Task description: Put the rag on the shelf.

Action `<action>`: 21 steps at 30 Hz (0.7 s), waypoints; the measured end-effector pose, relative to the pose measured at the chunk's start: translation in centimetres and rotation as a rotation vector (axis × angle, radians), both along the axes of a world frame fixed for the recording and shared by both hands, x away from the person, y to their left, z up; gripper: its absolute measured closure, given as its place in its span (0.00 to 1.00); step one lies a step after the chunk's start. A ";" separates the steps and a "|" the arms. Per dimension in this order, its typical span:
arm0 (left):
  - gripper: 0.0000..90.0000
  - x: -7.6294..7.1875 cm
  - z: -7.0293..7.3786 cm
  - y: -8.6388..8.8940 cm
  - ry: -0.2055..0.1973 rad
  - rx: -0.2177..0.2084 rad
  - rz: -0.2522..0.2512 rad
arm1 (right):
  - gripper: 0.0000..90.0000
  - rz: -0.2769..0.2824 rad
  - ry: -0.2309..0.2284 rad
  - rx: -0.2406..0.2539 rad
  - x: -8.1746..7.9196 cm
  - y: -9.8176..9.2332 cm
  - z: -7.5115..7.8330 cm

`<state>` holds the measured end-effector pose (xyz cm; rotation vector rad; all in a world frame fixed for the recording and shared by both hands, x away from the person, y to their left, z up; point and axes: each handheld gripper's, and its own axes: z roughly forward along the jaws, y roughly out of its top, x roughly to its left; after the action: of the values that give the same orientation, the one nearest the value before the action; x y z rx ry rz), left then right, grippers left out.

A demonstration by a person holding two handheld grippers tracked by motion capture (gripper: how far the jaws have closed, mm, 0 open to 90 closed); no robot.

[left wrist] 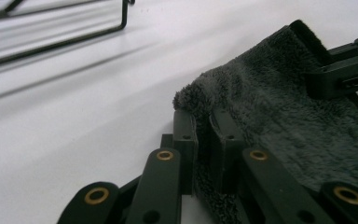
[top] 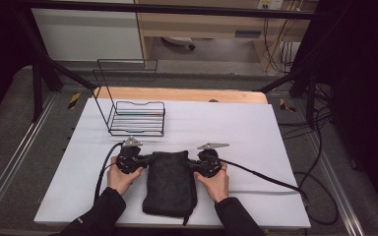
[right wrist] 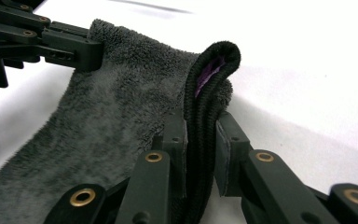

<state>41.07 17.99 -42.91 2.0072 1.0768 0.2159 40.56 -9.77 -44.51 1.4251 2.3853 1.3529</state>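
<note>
A dark grey folded towel (top: 170, 184) lies on the white table (top: 256, 137) near its front edge, between the person's two hands. My left gripper (top: 145, 160) is shut on the towel's far left corner; in the left gripper view the jaws (left wrist: 204, 121) pinch the fluffy edge of the towel (left wrist: 279, 116). My right gripper (top: 193, 162) is shut on the far right corner, where the thick hemmed edge of the towel (right wrist: 116, 116) stands up between its jaws (right wrist: 203, 126). Each gripper view also shows the other gripper (left wrist: 335, 74) (right wrist: 74, 46) clamped on the opposite corner.
A black wire rack (top: 138, 118) stands on the table just beyond the left gripper, its tall back frame toward the left. Its base bars (left wrist: 56, 39) cross the top of the left gripper view. Black cables (top: 270, 179) trail off both grippers across the table.
</note>
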 end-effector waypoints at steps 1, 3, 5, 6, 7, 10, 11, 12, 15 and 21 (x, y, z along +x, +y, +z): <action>0.91 -0.1 0.2 0.0 -0.007 -0.001 -0.003 | 0.86 0.001 -0.008 0.013 -0.1 -0.1 0.3; 0.91 -0.3 0.6 0.1 -0.017 -0.007 -0.006 | 0.86 0.002 -0.016 0.029 -0.2 -0.1 0.6; 0.91 -0.5 1.0 0.1 -0.032 -0.010 -0.011 | 0.86 0.003 -0.018 0.034 -0.2 -0.2 0.7; 0.91 -0.6 1.2 0.2 -0.040 -0.013 -0.008 | 0.87 0.001 -0.022 0.041 -0.3 -0.2 0.9; 0.91 -0.7 1.4 0.2 -0.048 -0.017 -0.007 | 0.87 0.004 -0.032 0.051 -0.4 -0.3 1.1; 0.91 -1.0 2.0 0.3 -0.068 -0.032 -0.010 | 0.87 0.007 -0.047 0.059 -0.5 -0.4 1.4; 0.91 -1.0 2.2 0.3 -0.076 -0.036 -0.009 | 0.87 0.006 -0.055 0.064 -0.5 -0.4 1.6; 0.92 -1.2 2.4 0.3 -0.083 -0.039 -0.009 | 0.87 0.007 -0.061 0.072 -0.5 -0.5 1.7; 0.92 -1.5 3.0 0.3 -0.111 -0.039 -0.009 | 0.87 0.011 -0.089 0.075 -0.8 -0.5 2.4; 0.92 -2.3 4.0 0.5 -0.157 -0.052 -0.008 | 0.87 0.014 -0.135 0.081 -1.1 -0.4 3.2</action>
<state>38.78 18.46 -38.87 1.9134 0.9657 0.3328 39.45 -10.22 -41.27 1.2912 2.2849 1.5134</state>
